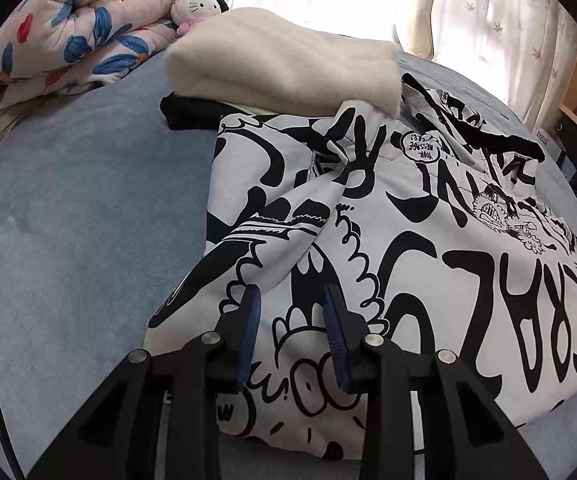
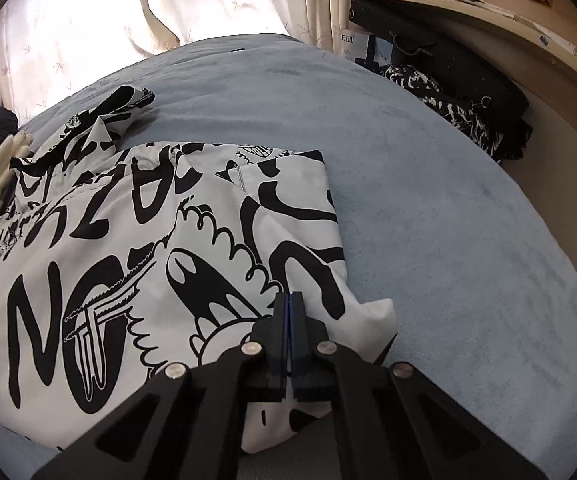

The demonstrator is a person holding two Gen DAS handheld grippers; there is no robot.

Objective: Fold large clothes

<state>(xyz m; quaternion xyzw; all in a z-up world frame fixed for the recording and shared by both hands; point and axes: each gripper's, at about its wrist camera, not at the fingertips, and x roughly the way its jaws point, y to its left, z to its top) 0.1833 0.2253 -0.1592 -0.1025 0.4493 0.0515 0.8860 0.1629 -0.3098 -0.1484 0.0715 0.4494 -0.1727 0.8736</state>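
Observation:
A large white garment with black cartoon print [image 1: 388, 216] lies spread on the blue bed [image 1: 68, 220]; it also shows in the right wrist view [image 2: 148, 220]. A sleeve [image 1: 288, 216] is folded across its body. My left gripper [image 1: 292, 296] is open, its fingers [image 1: 250, 320] hovering just above the garment near its front left part. My right gripper [image 2: 288, 300] is shut, its fingers [image 2: 278, 320] pressed together over the garment's front right corner [image 2: 372, 316]. I cannot tell whether cloth is pinched between them.
A folded cream fleece [image 1: 284, 60] lies on a black garment [image 1: 188, 110] at the far side. A floral quilt [image 1: 80, 28] and a plush toy [image 1: 196, 8] sit behind. Dark clothes [image 2: 468, 108] and a wooden shelf [image 2: 508, 20] stand right of the bed [image 2: 448, 200]. Curtains [image 2: 128, 12] hang behind.

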